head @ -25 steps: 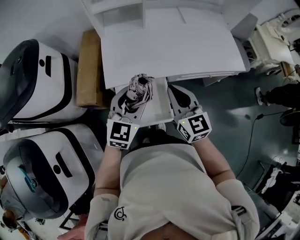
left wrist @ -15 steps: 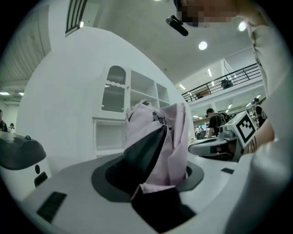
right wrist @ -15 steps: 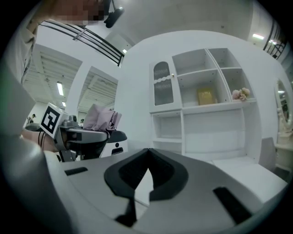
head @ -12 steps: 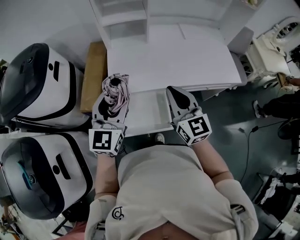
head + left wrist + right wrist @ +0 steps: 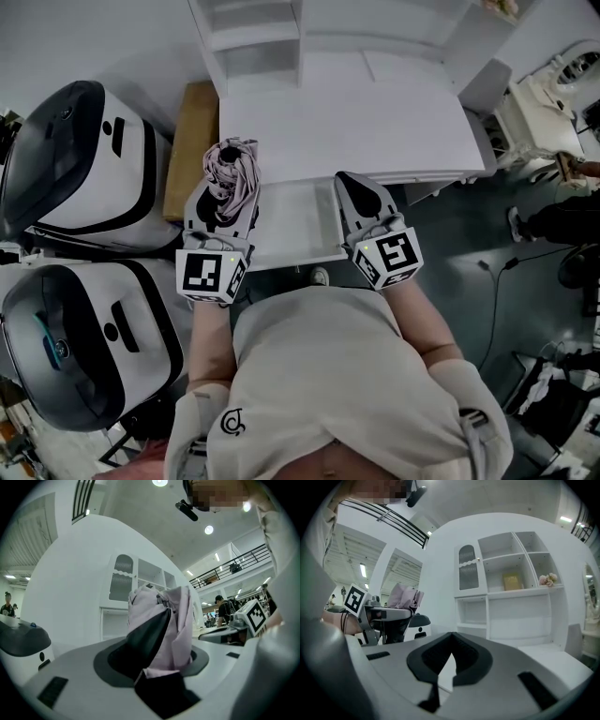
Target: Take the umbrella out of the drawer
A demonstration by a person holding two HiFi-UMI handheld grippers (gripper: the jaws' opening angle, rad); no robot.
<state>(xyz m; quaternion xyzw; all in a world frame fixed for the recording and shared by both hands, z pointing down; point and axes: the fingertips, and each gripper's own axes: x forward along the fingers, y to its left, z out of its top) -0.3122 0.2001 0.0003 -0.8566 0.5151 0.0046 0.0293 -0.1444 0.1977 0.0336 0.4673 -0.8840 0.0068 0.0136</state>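
A folded pale pink umbrella [image 5: 232, 169] sits between the jaws of my left gripper [image 5: 227, 190], which is shut on it. It is held above the left edge of the open white drawer [image 5: 292, 220]. In the left gripper view the umbrella [image 5: 176, 620] bunches up out of the dark pads of the left gripper [image 5: 159, 637]. My right gripper [image 5: 354, 183] hovers over the drawer's right side with its tips together and nothing in them. The right gripper view shows the right gripper [image 5: 451, 637] shut, with the umbrella [image 5: 404, 596] off to its left.
The white desk top [image 5: 347, 112] and a shelf unit [image 5: 253, 37] lie beyond the drawer. Two large white and black machines [image 5: 75, 159] [image 5: 84, 347] stand at the left beside a brown box [image 5: 192, 141]. A person's feet [image 5: 562, 220] and floor cables are at the right.
My left gripper has carried the umbrella from over the middle of the drawer to its left edge. The right gripper has barely shifted.
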